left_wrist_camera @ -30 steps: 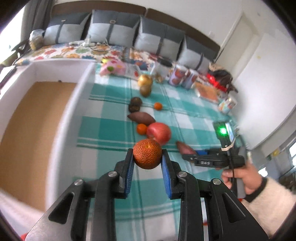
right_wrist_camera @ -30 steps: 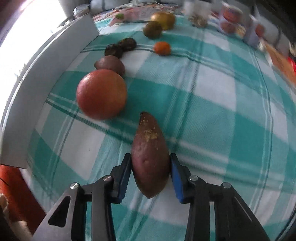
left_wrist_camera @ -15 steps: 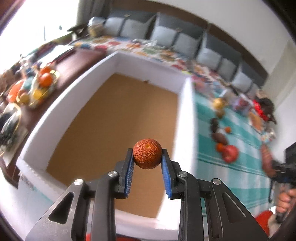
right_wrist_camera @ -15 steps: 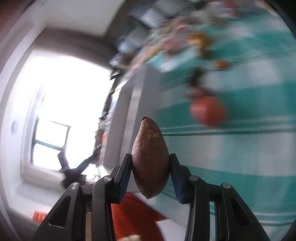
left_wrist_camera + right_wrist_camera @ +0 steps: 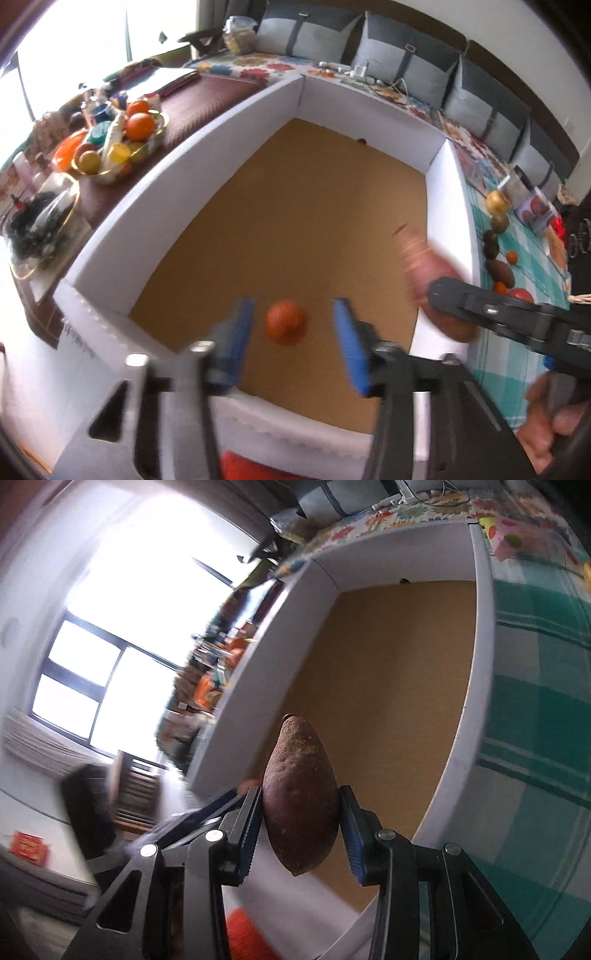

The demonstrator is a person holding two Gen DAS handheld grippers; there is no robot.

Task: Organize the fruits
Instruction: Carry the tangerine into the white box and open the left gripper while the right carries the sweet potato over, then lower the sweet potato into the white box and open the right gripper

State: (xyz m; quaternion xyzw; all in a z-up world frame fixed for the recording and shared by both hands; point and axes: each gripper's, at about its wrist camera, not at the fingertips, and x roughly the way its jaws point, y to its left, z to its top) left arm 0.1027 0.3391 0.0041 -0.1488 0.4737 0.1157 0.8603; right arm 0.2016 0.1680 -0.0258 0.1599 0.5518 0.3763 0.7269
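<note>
One white box [image 5: 207,155], brown floor, teal-checked cloth [image 5: 532,266]

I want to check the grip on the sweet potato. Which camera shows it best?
The right wrist view: the sweet potato is sharp and central, with the right claw shut on its sides. The left wrist view shows it only as a motion-blurred pinkish shape over the box wall.
</note>
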